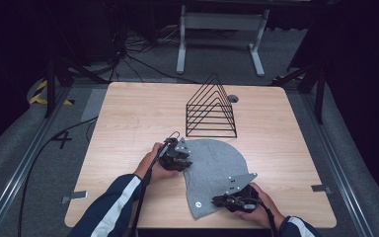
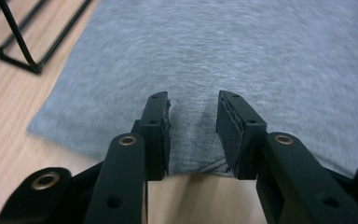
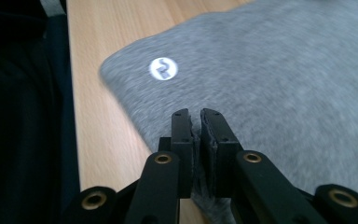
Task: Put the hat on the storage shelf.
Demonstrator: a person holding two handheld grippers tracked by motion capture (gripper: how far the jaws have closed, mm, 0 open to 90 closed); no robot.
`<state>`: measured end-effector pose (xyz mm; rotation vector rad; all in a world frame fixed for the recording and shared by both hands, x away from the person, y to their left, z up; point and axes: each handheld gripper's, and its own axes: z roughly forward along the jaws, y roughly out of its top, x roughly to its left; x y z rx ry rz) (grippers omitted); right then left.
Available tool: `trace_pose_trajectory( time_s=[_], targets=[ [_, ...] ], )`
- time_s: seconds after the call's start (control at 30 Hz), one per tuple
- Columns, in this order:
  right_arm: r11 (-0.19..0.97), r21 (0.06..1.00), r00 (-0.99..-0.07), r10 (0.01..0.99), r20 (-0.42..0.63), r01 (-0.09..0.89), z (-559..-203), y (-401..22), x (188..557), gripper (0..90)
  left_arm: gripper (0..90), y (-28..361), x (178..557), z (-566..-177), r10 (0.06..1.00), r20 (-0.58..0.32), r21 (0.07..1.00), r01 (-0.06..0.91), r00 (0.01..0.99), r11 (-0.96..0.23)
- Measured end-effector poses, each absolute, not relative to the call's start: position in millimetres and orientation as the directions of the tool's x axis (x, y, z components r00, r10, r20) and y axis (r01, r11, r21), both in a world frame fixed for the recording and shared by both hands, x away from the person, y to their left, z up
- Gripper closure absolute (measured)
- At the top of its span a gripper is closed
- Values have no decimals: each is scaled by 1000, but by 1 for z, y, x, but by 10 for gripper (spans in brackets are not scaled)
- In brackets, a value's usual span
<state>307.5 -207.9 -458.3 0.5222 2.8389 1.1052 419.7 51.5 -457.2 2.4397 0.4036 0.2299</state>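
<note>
The left gripper (image 1: 179,157) sits at the left edge of a grey beanie (image 1: 216,173) lying flat on the wooden worktop (image 1: 128,118). Its fingers (image 2: 156,128) are spread, with the cloth edge lying between them. A black wire rack (image 1: 211,108) stands beyond them. The right gripper (image 3: 195,119) has its fingers (image 3: 214,140) pinching the beanie's near edge, and a round white logo (image 3: 163,68) lies just ahead of them.

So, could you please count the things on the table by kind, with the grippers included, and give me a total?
Grey beanie: 1
Black wire rack: 1
Grippers: 2, the left gripper and the right gripper, both at the beanie's edge
Total: 4
</note>
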Motion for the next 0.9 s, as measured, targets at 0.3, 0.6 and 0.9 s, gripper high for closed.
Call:
trace_pose_trajectory(
  time_s=[0.3,0.6,0.9],
  targets=[
    [684,649,-903,429,10,333,-454,-242,321,840,665,60,383,-455,296,55,599,205,954,-774],
    [650,644,-830,556,-42,403,-453,-263,338,841,658,45,352,-458,250,-20,622,208,968,-755],
    [602,658,-750,656,-85,452,-453,-274,348,829,607,32,339,-458,216,-19,640,177,976,-747]
  ],
)
